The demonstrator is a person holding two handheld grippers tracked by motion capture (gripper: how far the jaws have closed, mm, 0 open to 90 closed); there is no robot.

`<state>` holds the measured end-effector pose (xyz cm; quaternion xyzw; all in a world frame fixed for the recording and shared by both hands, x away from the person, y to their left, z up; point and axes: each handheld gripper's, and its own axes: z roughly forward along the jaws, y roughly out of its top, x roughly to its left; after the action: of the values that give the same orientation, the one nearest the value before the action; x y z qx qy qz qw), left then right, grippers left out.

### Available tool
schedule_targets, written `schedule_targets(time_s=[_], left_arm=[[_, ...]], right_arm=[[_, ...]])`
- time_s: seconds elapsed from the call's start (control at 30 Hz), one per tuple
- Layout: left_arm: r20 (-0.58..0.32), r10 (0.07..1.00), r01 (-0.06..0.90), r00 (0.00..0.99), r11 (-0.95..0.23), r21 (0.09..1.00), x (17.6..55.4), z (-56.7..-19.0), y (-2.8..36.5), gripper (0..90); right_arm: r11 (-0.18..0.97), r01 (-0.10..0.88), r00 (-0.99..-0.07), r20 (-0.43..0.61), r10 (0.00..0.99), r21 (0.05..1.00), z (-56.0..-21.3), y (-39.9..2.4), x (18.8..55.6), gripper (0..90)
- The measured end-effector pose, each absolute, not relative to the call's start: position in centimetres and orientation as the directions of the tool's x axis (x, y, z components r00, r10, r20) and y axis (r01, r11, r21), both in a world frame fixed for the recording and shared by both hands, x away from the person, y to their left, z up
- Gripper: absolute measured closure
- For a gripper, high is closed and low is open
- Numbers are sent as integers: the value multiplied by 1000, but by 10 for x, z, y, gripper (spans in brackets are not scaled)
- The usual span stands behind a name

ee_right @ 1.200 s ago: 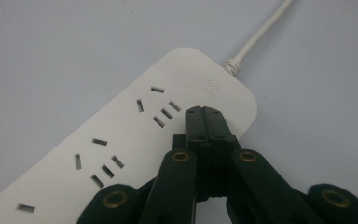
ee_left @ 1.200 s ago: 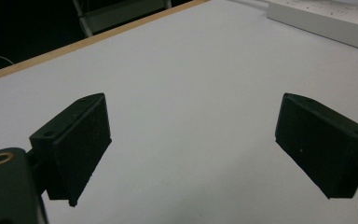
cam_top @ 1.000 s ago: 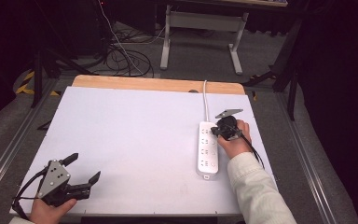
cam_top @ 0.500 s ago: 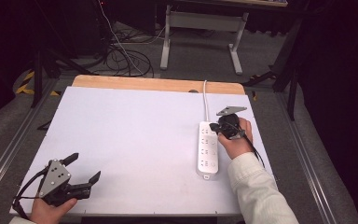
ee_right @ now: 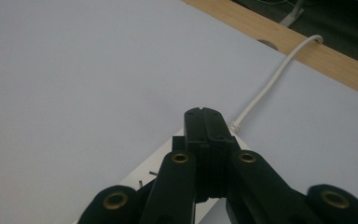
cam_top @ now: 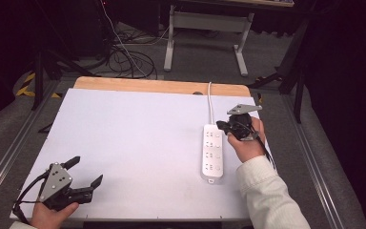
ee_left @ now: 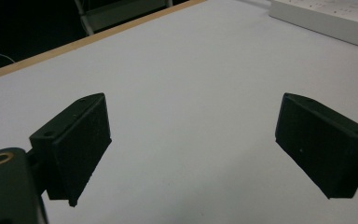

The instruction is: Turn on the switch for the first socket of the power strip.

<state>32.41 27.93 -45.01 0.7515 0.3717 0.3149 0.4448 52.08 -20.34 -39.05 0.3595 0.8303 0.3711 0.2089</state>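
High view: right gripper point(cam_top: 220, 125), jaws together and empty, over strip point(cam_top: 211, 150); press switches squarely. Left gripper point(cam_top: 86, 172) agape, idle.

White power strip point(cam_top: 212, 149) is lying flat on the table's right side, sockets facing up, its white cord point(ee_right: 270, 86) running off toward the far wooden edge. It's sitting right under the right gripper's point(cam_top: 222, 127) pressed-together jaws, far end nearest them.
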Motion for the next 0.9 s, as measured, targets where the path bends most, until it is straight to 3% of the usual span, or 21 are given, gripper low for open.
schedule_targets(time_s=[0.17,0.2,0.3,0.4,0.43,0.47,0.63,0.9], left_arm=[[138,841,281,523,-323,904,324,-450,279,107],[138,841,281,523,-323,903,324,-450,279,107],[144,840,278,523,-328,903,324,-450,280,107],[144,840,279,523,-328,903,324,-450,280,107],[142,841,278,523,-326,903,324,-450,280,107],[144,840,279,523,-328,903,324,-450,280,107],[138,841,279,524,-322,905,323,-450,279,107],[114,843,287,526,-302,909,323,-449,280,107]], right_arm=[[457,420,-658,-85,749,784,-388,-205,519,900],[449,396,-661,-92,745,801,-386,-206,517,768],[450,361,-667,-111,736,817,-383,-208,514,702],[414,355,-664,-85,743,838,-377,-211,505,518],[414,355,-664,-85,743,838,-377,-211,505,518],[408,334,-669,-91,737,850,-374,-211,499,431],[386,303,-692,-78,718,871,-370,-210,482,301],[367,259,-732,-66,678,893,-370,-214,458,202]])
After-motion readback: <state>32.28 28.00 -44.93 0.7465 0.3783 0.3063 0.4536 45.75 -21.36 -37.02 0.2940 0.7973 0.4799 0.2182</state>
